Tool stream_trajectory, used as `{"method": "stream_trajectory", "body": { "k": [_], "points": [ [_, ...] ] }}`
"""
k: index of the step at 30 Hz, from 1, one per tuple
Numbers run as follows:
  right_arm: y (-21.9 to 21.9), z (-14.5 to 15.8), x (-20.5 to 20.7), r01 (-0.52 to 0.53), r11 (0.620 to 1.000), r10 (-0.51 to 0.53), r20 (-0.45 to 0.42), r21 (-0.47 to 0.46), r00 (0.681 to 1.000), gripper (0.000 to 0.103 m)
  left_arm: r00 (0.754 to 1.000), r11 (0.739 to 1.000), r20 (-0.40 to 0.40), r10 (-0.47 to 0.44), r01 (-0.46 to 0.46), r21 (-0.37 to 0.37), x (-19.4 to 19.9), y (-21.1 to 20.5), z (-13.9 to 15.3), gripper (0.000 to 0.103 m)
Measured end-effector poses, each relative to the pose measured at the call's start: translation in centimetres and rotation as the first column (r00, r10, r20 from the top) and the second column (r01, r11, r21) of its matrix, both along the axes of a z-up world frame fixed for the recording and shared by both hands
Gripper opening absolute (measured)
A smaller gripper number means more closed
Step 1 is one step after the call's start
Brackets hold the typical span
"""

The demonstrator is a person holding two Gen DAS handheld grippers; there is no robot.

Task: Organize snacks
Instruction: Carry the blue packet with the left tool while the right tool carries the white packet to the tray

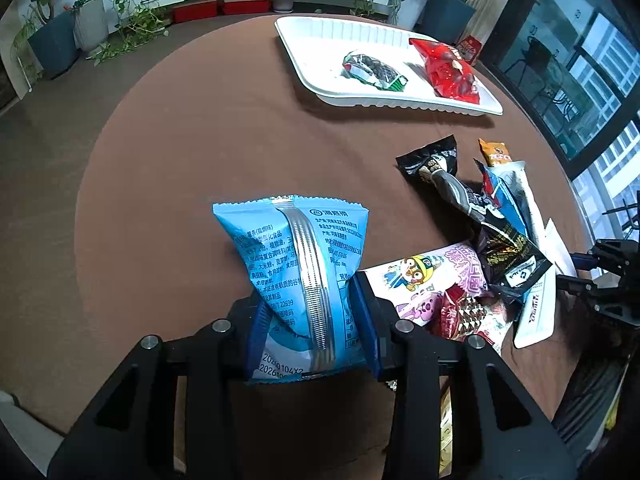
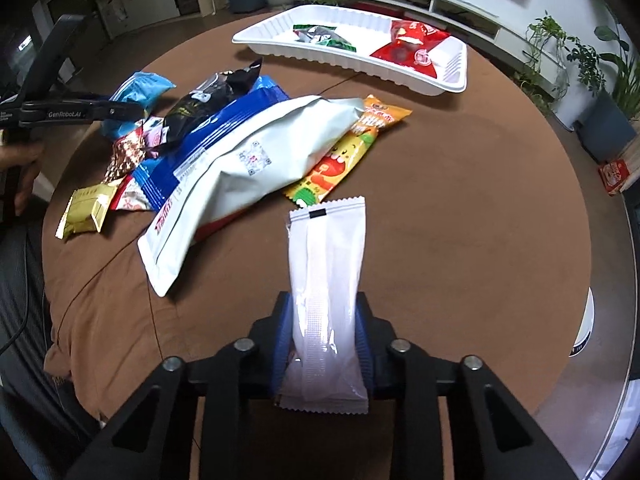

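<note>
Snacks lie heaped on brown cloth (image 2: 460,200): left gripper (image 1: 312,320) pinches a crinkly blue foil bag (image 1: 296,248), right gripper (image 2: 322,340) squeezes a smooth white sachet (image 2: 328,272); ribbed white tray (image 1: 304,68) beyond.

— What lettering is showing up for you?

— "GenRobot.AI" is standing in white on the black arm of the left gripper (image 2: 120,114), seen from the right wrist. The light blue snack bag (image 1: 298,276) is carrying small Chinese print, too fine for me, and date codes at its lower edge are reading "20210104X2" and "2026", the rest being cut off; "22699" is sitting just above.

— Anything on the big white pouch (image 2: 244,184)?

— A QR code is showing on its back, and red letters are running along its bottom seam, too skewed to read. The white sachet (image 2: 326,292) is bearing only a black mark.
</note>
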State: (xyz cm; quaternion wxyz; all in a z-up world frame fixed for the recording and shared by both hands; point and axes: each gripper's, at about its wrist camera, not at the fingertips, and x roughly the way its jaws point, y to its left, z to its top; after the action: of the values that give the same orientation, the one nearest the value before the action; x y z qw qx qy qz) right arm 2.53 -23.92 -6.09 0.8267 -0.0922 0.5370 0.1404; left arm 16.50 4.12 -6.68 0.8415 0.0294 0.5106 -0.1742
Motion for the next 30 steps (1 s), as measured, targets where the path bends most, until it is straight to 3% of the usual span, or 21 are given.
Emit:
{"method": "stream_trajectory", "body": {
  "k": [5, 18, 25, 30],
  "points": [
    [-0.2, 0.3, -0.1, 0.012, 1.000, -0.012, 0.017, 0.008, 1.000, 0.021, 1.000, 1.000, 0.007, -0.013, 0.013, -0.008, -0.1, -0.3, 0.2, 0.036],
    [-2.0, 3.0, 0.0, 0.071, 0.989, -0.084, 0.100, 0.127, 0.991, 0.021, 0.999, 0.997, 0.048, -0.003, 0.007, -0.080, -1.7, 0.7, 2.7, 0.035],
    [-3.3, 7.1, 2.5, 0.111, 0.975, -0.149, 0.195, 0.195, 0.969, 0.021, 0.993, 0.988, 0.117, -0.031, 0.049, -0.150, -1.3, 0.3, 7.7, 0.035],
    [-3.7, 10.6, 5.5, 0.123, 0.967, -0.185, 0.283, 0.224, 0.941, 0.021, 0.984, 0.983, 0.173, -0.050, 0.079, -0.167, 1.8, -1.1, 11.7, 0.035]
  ]
}}
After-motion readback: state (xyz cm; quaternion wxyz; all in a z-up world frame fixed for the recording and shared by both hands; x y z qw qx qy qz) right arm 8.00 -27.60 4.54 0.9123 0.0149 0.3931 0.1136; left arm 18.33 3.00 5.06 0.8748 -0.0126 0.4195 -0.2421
